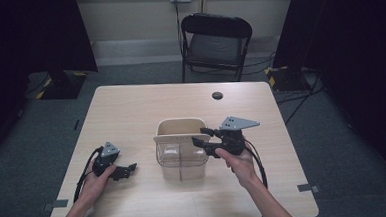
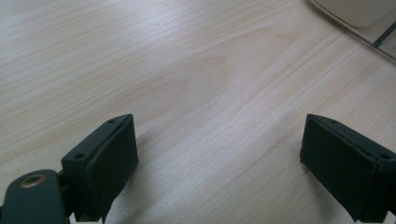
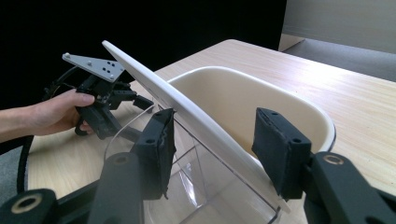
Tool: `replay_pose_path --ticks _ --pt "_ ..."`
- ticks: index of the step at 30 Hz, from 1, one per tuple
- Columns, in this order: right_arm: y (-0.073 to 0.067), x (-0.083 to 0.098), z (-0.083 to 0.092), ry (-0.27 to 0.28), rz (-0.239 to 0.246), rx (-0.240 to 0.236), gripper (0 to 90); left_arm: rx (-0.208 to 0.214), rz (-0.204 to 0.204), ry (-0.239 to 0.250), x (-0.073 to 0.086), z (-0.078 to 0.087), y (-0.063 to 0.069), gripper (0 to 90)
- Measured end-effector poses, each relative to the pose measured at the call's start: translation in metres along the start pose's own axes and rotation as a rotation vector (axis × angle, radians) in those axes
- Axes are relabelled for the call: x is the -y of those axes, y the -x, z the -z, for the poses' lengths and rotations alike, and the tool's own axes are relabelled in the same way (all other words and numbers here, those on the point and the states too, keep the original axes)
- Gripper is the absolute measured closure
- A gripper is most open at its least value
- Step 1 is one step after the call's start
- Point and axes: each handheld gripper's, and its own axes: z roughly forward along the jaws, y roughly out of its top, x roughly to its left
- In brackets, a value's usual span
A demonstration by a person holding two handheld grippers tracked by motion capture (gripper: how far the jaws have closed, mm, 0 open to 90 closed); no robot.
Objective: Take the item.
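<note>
A clear plastic container [image 1: 181, 166] stands mid-table, with a cream tub [image 1: 179, 124] right behind it. A flat cream lid [image 1: 175, 138] lies tilted across their rims. My right gripper [image 1: 202, 136] reaches in from the right at rim height. In the right gripper view its jaws [image 3: 212, 140] straddle the slanted lid [image 3: 140, 70], and each pad touches one side of it above the clear container [image 3: 196, 186] and the tub [image 3: 243, 98]. My left gripper [image 1: 126, 170] rests on the table to the container's left. It is open [image 2: 219, 154] over bare wood, with nothing between its pads.
A small dark disc [image 1: 217, 95] lies near the table's far edge. A black folding chair [image 1: 216, 42] stands beyond the table. Dark stands and cables flank both far corners. Bare tabletop [image 1: 131, 111] stretches left of and behind the containers.
</note>
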Motion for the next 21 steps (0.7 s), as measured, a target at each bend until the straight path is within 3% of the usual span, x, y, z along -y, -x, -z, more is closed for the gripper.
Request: replay_pose_path --ticks 21 --pt "0.0019 -0.0034 -0.0019 0.009 0.001 0.001 50.4 -0.003 -0.002 0.001 -0.0001 0.0001 -0.0001 10.4"
